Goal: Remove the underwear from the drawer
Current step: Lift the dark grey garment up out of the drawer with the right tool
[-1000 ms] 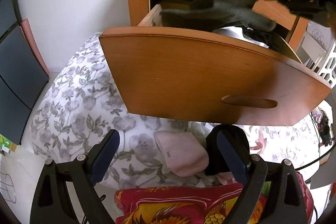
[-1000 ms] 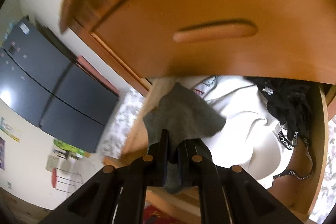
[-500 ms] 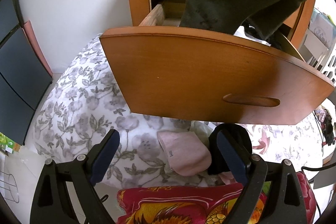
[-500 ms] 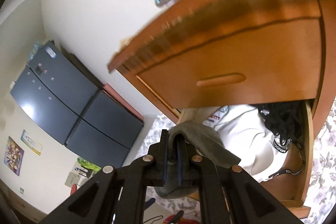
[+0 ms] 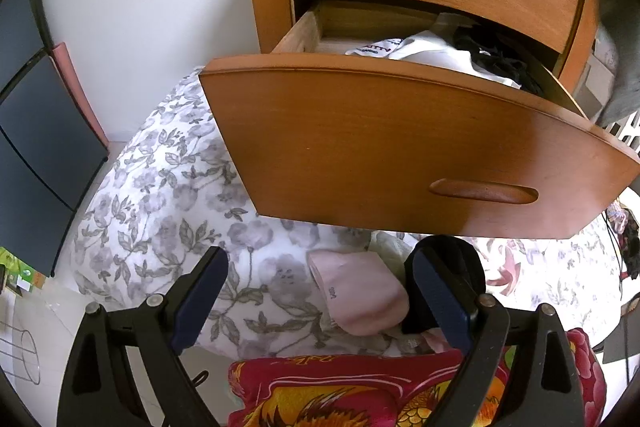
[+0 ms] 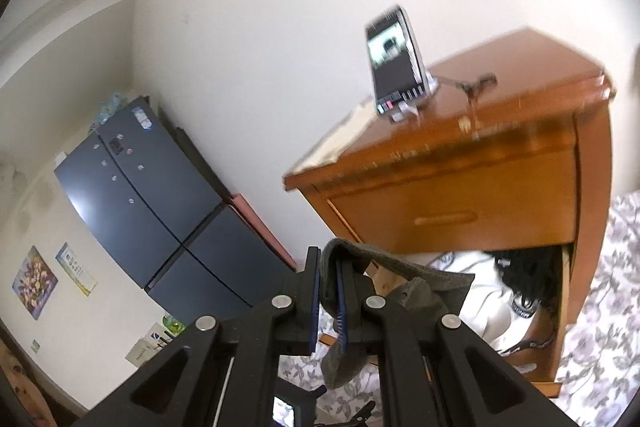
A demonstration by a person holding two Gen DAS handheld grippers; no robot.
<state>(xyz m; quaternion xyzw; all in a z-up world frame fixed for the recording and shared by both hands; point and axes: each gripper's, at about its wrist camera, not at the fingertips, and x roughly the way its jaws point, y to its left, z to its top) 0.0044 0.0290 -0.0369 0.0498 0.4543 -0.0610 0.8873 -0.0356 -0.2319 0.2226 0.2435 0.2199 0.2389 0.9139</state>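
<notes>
In the left wrist view the wooden drawer point(image 5: 400, 147) stands pulled out, with a white garment point(image 5: 432, 55) and black garments point(image 5: 492, 63) inside. My left gripper point(image 5: 320, 291) is open below the drawer front, over the bed. Between its fingers lies pink underwear point(image 5: 356, 295), and a black piece point(image 5: 460, 259) sits behind the right finger. My right gripper point(image 6: 328, 267) is shut on grey underwear point(image 6: 400, 287), which hangs from its pads in the air in front of the open drawer point(image 6: 520, 307). Grey cloth point(image 5: 620, 67) shows at the right edge of the left wrist view.
A floral bedspread point(image 5: 160, 187) and a red patterned blanket point(image 5: 340, 387) lie under the drawer. A phone on a stand point(image 6: 396, 63) sits on top of the dresser point(image 6: 460, 187). A dark blue fridge point(image 6: 152, 195) stands at the left wall.
My right gripper has risen and pulled back with the grey underwear, out of the drawer and clear of it. The left gripper has stayed where it was.
</notes>
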